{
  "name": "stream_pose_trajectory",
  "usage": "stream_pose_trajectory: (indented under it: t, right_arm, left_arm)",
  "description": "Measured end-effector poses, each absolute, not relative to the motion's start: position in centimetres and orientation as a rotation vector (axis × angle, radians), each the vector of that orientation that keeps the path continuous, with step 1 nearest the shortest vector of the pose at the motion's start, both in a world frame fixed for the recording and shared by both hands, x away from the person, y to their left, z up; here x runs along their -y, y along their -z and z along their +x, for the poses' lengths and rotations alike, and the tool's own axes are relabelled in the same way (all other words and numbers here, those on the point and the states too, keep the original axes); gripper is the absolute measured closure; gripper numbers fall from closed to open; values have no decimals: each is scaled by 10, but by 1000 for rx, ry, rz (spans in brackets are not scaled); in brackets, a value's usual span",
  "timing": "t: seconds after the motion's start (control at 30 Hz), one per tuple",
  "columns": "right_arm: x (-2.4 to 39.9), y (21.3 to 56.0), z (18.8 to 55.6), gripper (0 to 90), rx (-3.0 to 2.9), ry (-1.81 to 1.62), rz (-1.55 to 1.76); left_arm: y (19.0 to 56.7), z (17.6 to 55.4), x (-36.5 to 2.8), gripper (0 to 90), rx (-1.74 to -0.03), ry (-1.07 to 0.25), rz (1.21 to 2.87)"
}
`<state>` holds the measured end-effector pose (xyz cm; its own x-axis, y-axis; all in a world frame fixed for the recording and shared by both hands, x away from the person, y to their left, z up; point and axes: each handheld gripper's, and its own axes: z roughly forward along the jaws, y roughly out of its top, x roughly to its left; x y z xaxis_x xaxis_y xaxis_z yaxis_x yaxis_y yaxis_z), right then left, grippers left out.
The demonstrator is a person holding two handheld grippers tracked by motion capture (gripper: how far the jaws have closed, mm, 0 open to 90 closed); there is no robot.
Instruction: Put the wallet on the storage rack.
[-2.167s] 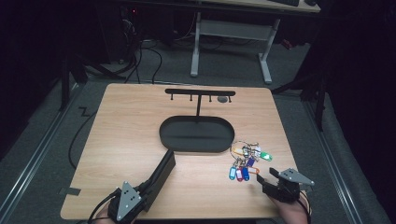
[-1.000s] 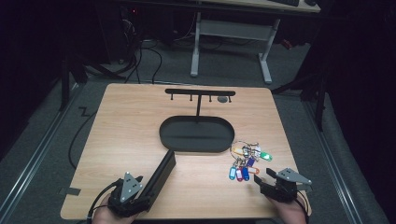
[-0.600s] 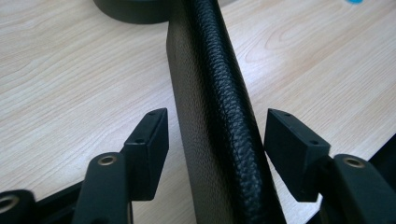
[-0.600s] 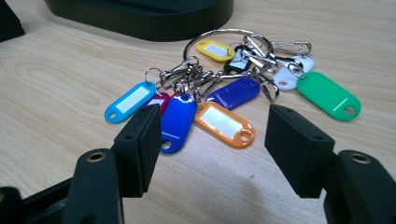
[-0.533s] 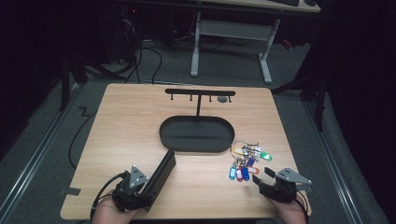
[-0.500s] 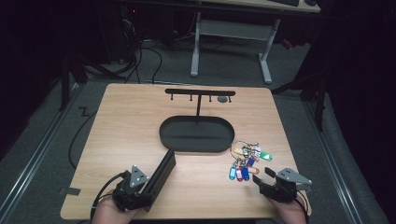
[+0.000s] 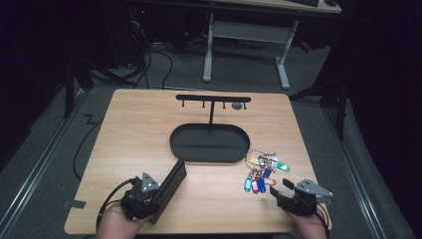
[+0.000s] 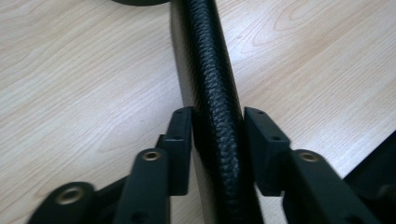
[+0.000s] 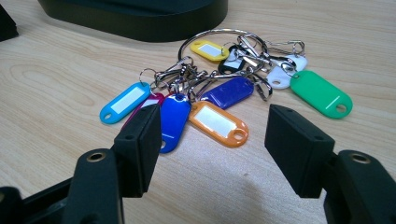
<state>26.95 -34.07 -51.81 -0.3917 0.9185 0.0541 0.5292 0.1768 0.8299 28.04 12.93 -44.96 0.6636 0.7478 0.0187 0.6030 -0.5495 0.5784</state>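
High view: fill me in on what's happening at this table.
A person works with a gripper in each hand. The left gripper has its jaws around a black textured case standing on edge on the wooden table. The right gripper sits open, aimed at a bunch of coloured key tags beside a black oval stand.

Bare wood lies between the right gripper's [image 9: 212,154] parted jaws; beyond them a cluster of coloured plastic key tags [image 9: 219,95] and a black oval tray base [image 9: 140,16] block passage.
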Motion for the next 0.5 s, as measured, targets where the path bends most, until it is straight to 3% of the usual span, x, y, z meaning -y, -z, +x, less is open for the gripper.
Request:
stream_pose_trajectory:
  t: [0.13, 0.5]
  right_arm:
    - [340, 518, 270, 368, -1996, -1111, 1356]
    - [341, 518, 270, 368, -1994, -1108, 1358]
  left_arm:
    - [449, 280, -131, 722, -1013, -393, 2362]
    - [443, 282, -132, 731, -887, -466, 2357]
